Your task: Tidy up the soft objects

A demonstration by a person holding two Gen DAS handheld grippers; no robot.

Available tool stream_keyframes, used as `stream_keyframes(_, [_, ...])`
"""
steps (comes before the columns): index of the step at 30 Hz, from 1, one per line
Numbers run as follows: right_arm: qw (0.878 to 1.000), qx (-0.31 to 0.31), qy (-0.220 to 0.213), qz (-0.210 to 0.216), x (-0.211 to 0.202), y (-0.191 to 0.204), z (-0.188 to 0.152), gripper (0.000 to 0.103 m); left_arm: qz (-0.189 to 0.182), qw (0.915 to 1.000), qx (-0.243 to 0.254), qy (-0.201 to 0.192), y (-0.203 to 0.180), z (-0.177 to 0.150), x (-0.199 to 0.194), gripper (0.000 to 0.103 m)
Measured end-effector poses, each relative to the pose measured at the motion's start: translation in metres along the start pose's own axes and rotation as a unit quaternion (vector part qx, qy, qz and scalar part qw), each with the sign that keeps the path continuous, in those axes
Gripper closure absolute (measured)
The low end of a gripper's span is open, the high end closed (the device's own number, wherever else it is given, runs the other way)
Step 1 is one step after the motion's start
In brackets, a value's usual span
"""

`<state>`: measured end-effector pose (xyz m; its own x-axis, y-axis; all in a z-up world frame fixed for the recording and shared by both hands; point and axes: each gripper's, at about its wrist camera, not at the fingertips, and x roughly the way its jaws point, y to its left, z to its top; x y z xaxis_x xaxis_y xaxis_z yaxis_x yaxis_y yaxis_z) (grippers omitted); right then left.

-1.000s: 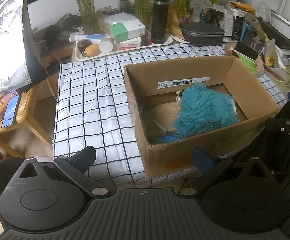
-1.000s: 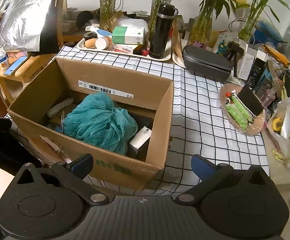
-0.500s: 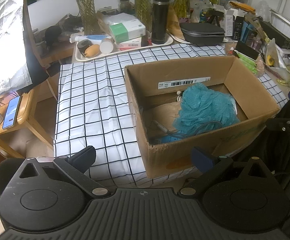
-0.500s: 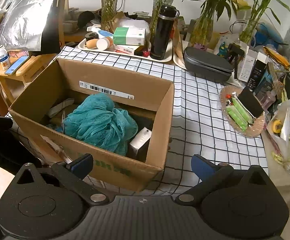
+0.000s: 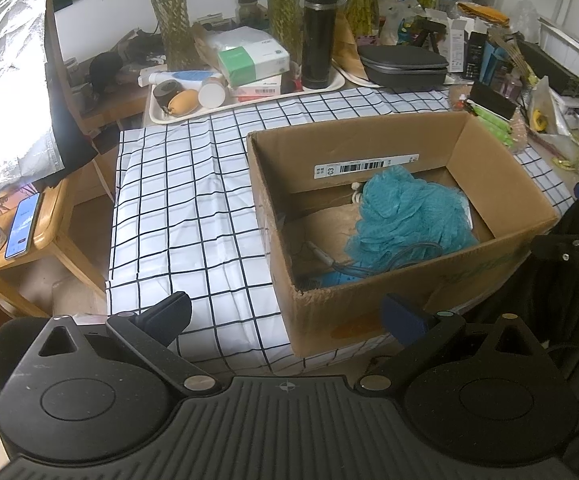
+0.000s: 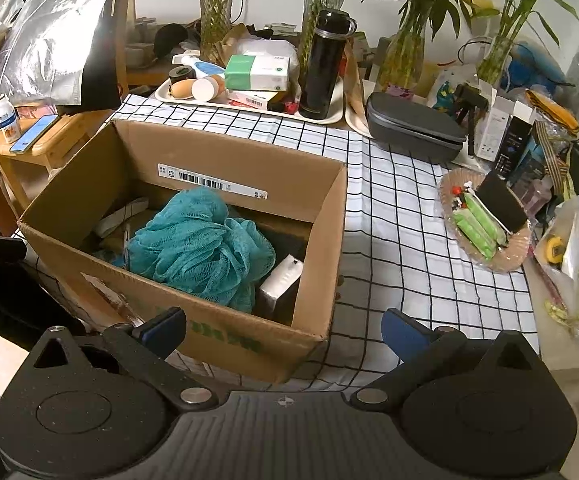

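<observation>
- Cardboard box (image 5: 389, 320): open-topped, standing on the checked tablecloth (image 5: 185, 216) at the near edge of the table; barcode label on the inside of its far wall
- Teal mesh sponge (image 6: 201, 248): the soft item in question, lying inside the box towards its middle, resting on other contents; touched by neither tool
- Small white carton (image 6: 281, 280): inside the box, just beside the sponge, leaning in the corner
- Cable (image 5: 385, 258): inside the box, trailing across the sponge's near side
- Left gripper (image 5: 285, 314): fingers spread wide, holding nothing, hovering in front of the box's near corner, clear of it
- Right gripper (image 6: 283, 326): fingers spread wide, holding nothing, hovering before the box's near wall
- Change over the last second: almost none; box, sponge and both tools sit where they were, with only a slight drift of viewpoint
- Reading for the task: a pause, most likely between steps; the sponge counts as stowed, and no other loose soft item shows on the cloth, so the job looks close to done or awaiting the next item
</observation>
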<state>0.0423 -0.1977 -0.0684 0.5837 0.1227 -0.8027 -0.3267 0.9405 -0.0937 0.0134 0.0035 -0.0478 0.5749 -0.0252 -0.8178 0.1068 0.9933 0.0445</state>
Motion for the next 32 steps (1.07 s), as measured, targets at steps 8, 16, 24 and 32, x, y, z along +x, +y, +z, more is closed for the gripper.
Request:
stream_keyframes(8, [1.0,0.0,0.0,-0.001,-0.0003,0.0,-0.0002,0.0,0.0,1.0,0.001,0.0,-0.0008,-0.0002,-0.0001,0.0])
stream_keyframes(16, [1.0,0.001,0.0,0.001,-0.0006,-0.0001,-0.0011,0.0,0.001,1.0,0.002,0.002,-0.0026,-0.0007,0.0006,0.0])
stream_keyframes(24, [1.0,0.0,0.0,0.0,-0.0007,0.0,-0.0006,0.0,0.0,1.0,0.001,0.003,-0.0027,-0.0012,0.0008,0.0])
stream_keyframes(32, [1.0,0.001,-0.001,0.001,-0.0008,0.0,-0.0005,0.0,0.001,1.0,-0.004,-0.005,0.0009,-0.0033,-0.0011,0.0])
